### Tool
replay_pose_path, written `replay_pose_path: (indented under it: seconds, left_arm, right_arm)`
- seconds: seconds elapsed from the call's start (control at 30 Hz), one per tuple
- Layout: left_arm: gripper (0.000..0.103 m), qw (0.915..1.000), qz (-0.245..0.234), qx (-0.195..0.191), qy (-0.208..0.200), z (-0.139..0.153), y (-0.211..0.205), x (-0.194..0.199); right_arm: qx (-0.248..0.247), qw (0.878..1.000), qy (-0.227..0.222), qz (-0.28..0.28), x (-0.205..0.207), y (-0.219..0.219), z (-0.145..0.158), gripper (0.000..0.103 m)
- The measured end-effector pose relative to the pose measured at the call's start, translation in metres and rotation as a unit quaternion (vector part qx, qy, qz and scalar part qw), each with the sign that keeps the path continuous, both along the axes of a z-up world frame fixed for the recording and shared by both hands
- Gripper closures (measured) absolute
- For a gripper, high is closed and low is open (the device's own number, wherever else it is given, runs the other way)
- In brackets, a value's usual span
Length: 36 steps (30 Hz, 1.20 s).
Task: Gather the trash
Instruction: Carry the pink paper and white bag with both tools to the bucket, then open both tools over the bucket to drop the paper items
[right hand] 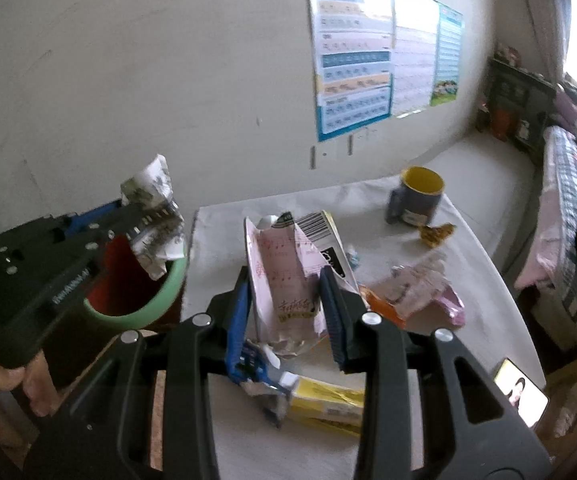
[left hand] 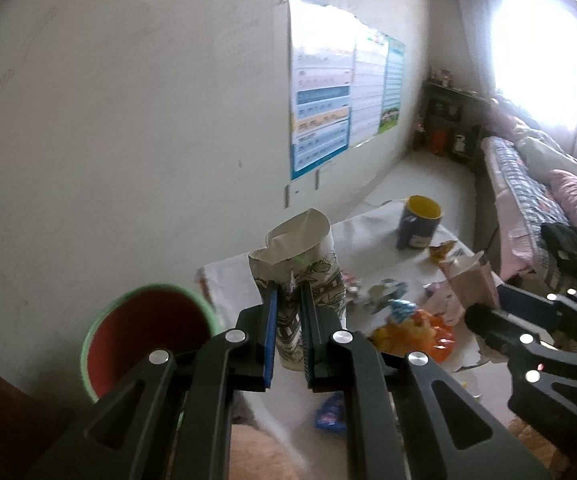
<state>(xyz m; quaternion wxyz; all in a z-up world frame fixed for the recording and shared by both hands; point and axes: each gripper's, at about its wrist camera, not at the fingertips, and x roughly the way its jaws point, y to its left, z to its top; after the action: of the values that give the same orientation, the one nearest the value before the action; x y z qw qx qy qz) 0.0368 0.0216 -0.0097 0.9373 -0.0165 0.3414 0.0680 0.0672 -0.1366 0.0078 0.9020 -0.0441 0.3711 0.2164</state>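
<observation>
My left gripper (left hand: 288,292) is shut on a crumpled white paper cup with black drawings (left hand: 308,276), held in the air beside the green bin with a red inside (left hand: 144,340). In the right wrist view the cup (right hand: 152,216) hangs over the bin's rim (right hand: 136,312). My right gripper (right hand: 286,276) is shut on a torn pink carton (right hand: 288,280), held just above the white table (right hand: 468,300). More wrappers lie on the table: an orange one (right hand: 384,308), a pink one (right hand: 428,288), a yellow packet (right hand: 324,400).
A blue mug with a yellow inside (right hand: 416,196) stands at the table's far end, a small gold wrapper (right hand: 436,234) next to it. A phone (right hand: 520,392) lies at the table's near right corner. A bed (right hand: 568,208) is at right, the wall with posters behind.
</observation>
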Motion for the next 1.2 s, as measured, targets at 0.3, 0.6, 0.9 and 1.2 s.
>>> replay_pose_path:
  seconds: [0.3,0.6,0.9,1.2]
  left_arm:
    - [0.095,0.9984,0.05,-0.006,0.024,-0.029,0.065,-0.01]
    - [0.094,0.994,0.094,-0.024,0.051,-0.066,0.127,-0.02]
    - [0.094,0.9869,0.132,-0.05,0.078,-0.1,0.172,-0.024]
    - [0.051,0.9808,0.163,-0.04,0.1,-0.117,0.196,-0.021]
  right_arm:
    - [-0.02,0.999,0.0,0.033,0.003,0.055,-0.006,0.069]
    - [-0.038,0.996,0.029,0.076,0.006,0.12,-0.032,0.069]
    - [-0.015,0.988,0.089,0.127,0.022,0.19,-0.064,0.069]
    - [0.015,0.984,0.122,0.132,0.046,0.231,-0.078,0.047]
